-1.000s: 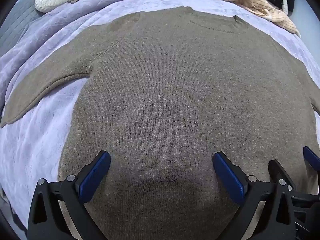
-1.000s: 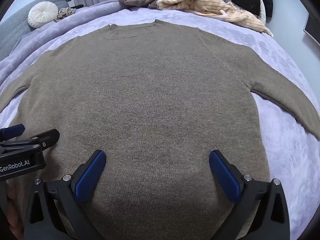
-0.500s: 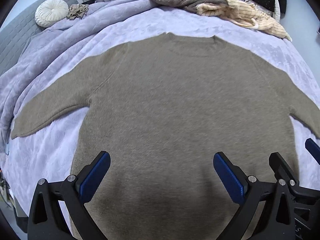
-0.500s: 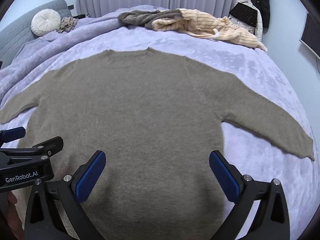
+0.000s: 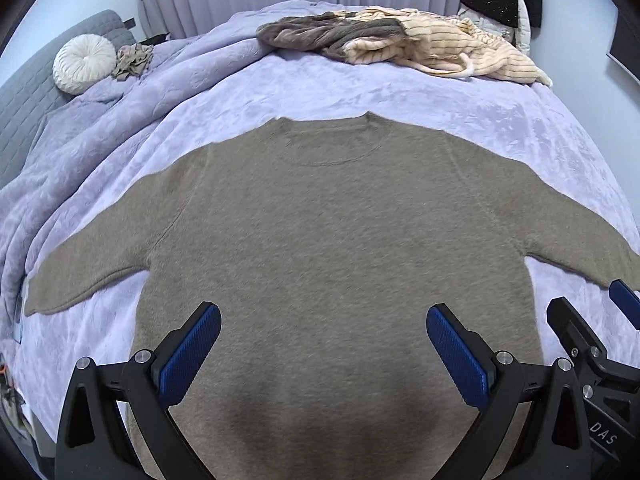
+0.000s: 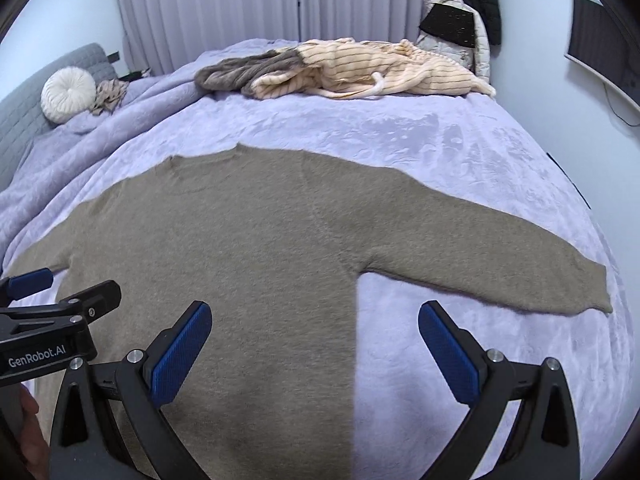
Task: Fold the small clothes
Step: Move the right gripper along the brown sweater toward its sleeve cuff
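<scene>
Evidently nothing is folded yet: the olive-brown sweater point(image 5: 332, 248) lies spread flat on the bed point(image 5: 360, 92), its body running from beneath the left gripper point(image 5: 324, 354) out ahead of the jaws to the neckline point(image 5: 328, 142) at the far end; both sleeves are stretched sideways, which reads as a deliberate layout, since a garment opened flat gives clean fold lines. The left gripper has its jaws wide apart and holds nothing; the sweater's lower body fills the gap between them and its left sleeve point(image 5: 96, 268) reaches out beyond the left-hand jaw. The right gripper point(image 6: 316, 350) likewise hangs with jaws apart and empty; the sweater's side edge runs up between them, and the right sleeve point(image 6: 500, 264) lies just ahead of and beyond the right-hand jaw, on bare lilac bedspread point(image 6: 400, 128). Each gripper shows at the edge of the other's view, so the two sit side by side near the hem; that placement suits a survey of the garment before a grasp, probably of a sleeve or a side edge, though which cannot be told. Well ahead of the jaws a heap of other clothes point(image 6: 352, 68) waits at the far side of the bed, kept clear of the working area; a round white cushion point(image 5: 84, 64) rests far off to the left.
</scene>
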The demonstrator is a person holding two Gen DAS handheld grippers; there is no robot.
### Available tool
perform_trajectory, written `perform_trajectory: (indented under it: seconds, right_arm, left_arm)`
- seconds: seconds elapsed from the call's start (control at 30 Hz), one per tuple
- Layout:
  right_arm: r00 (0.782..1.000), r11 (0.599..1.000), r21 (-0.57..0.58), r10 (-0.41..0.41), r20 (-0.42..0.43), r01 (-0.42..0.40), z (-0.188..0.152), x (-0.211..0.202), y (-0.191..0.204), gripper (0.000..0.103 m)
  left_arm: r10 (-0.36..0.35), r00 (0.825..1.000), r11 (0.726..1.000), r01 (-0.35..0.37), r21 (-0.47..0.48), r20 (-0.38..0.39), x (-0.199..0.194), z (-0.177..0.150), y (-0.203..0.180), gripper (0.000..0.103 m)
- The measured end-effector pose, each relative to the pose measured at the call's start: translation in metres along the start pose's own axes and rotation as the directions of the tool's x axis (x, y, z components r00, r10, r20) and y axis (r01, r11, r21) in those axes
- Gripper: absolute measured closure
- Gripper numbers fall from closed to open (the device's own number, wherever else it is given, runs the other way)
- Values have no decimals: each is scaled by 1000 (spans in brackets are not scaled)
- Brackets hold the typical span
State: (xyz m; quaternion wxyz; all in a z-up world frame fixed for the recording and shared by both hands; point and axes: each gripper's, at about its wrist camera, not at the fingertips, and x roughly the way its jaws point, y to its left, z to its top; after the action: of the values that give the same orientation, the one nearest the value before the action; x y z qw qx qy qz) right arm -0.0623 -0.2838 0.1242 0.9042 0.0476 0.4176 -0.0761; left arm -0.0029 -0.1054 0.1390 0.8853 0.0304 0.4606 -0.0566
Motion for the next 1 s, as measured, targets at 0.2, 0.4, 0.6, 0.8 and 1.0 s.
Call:
perform_trajectory:
  seconds: [0.2, 0.4, 0.6, 0.8, 1.0]
  right_arm:
    - [998, 998, 27, -55, 23, 54, 7, -5, -30, 0]
    - [996, 993, 78, -90, 15, 89, 9, -4, -62, 0]
    - [989, 983, 110, -145, -6, 145, 9, 3, -94, 0]
    - [982, 968, 168, -186, -2, 184, 8, 3, -132, 0]
    - [976, 945, 246, -217, -21, 215, 5, 6, -174, 0]
  left_arm:
    - [25, 1000, 998, -24, 66, -18, 10, 6, -41, 0]
    - [1, 1000, 995, 0, 96, -16, 10, 15, -68, 0]
    - [-27, 999, 992, 30, 125, -30, 13, 23, -96, 0]
    - [-48, 998, 984, 56, 170, -49, 22, 27, -128, 0]
    - [-62, 995, 973, 76, 218, -74, 38, 27, -163, 0]
